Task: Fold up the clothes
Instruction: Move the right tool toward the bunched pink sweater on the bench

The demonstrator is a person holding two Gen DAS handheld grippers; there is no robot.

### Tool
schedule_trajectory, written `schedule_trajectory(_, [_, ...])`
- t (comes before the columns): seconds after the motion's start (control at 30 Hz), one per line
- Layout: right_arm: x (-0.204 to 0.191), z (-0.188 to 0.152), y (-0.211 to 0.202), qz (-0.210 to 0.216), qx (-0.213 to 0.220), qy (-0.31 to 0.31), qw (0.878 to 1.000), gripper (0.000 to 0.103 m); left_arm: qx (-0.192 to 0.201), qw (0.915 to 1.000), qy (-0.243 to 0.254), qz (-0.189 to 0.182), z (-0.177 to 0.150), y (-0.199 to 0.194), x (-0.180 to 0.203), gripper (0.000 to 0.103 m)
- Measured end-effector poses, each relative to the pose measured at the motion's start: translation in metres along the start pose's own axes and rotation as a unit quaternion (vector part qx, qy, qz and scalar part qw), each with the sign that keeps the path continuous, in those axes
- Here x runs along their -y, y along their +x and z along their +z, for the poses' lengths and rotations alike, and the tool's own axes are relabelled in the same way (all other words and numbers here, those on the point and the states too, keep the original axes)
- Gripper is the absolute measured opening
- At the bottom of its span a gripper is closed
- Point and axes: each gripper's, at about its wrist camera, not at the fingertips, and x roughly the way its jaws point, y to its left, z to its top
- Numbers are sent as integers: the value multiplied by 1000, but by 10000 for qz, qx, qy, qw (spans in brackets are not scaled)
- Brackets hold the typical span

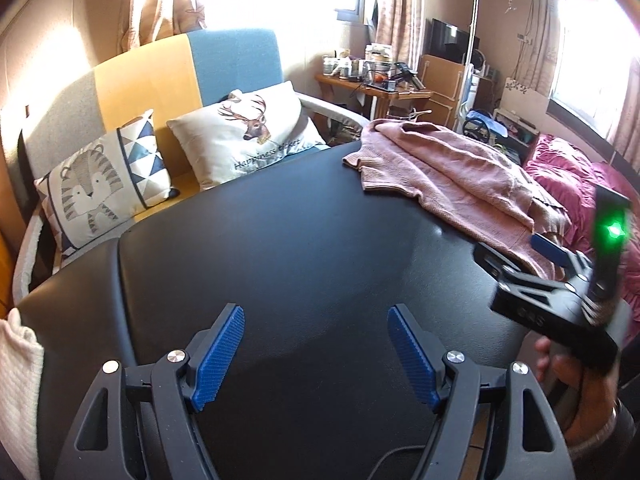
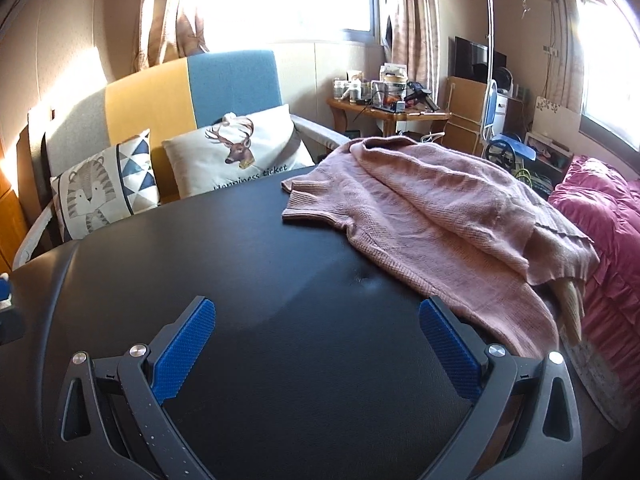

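Observation:
A pink knitted sweater [image 1: 448, 176] [image 2: 440, 216] lies crumpled on the far right part of the black table [image 1: 280, 240] [image 2: 280, 264], and part of it hangs over the right edge. My left gripper [image 1: 314, 312] hovers open over bare tabletop near the front, well left of the sweater, with nothing between its blue pads. My right gripper [image 2: 316, 308] stands wide open over the table. Its right fingertip [image 2: 434, 312] is close to the sweater's near hem, and I cannot tell whether they touch. In the left wrist view a hand holds the right gripper [image 1: 508, 246] at the sweater's near edge.
A sofa [image 1: 168, 80] with a tiger cushion [image 2: 100, 188] and a deer cushion [image 2: 236, 156] stands behind the table. A cluttered wooden side table [image 2: 384, 112] is at the back. Magenta bedding [image 2: 600, 232] lies to the right. A white knit cloth [image 1: 16, 364] hangs at the table's left edge.

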Motion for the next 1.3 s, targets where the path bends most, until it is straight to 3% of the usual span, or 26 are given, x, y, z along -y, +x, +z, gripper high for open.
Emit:
schedule_trajectory(0.13, [27, -4, 66, -171, -231, 149, 9995, 103, -110, 9994, -284, -148, -4, 11, -12, 76])
schedule_trajectory(0.23, [20, 17, 116, -626, -510, 24, 9967, 103, -237, 9987, -422, -138, -6, 23, -23, 76])
schedule_trajectory(0.47, [43, 42, 184, -907, -1032, 75, 9905, 103, -417, 9975, -554, -130, -7, 45, -38, 76])
schedule_trajectory(0.73, [43, 47, 213, -1004, -1237, -114, 9872, 103, -575, 9957, -715, -153, -6, 63, -51, 76])
schedule_trajectory(1.07, [79, 33, 234, -1189, -1441, 400, 9816, 103, -573, 9953, -779, -93, -7, 62, -59, 76])
schedule_trajectory(1.3, [97, 19, 242, -880, -1555, 782, 9808, 103, -592, 9948, -826, -67, -9, 63, -62, 76])
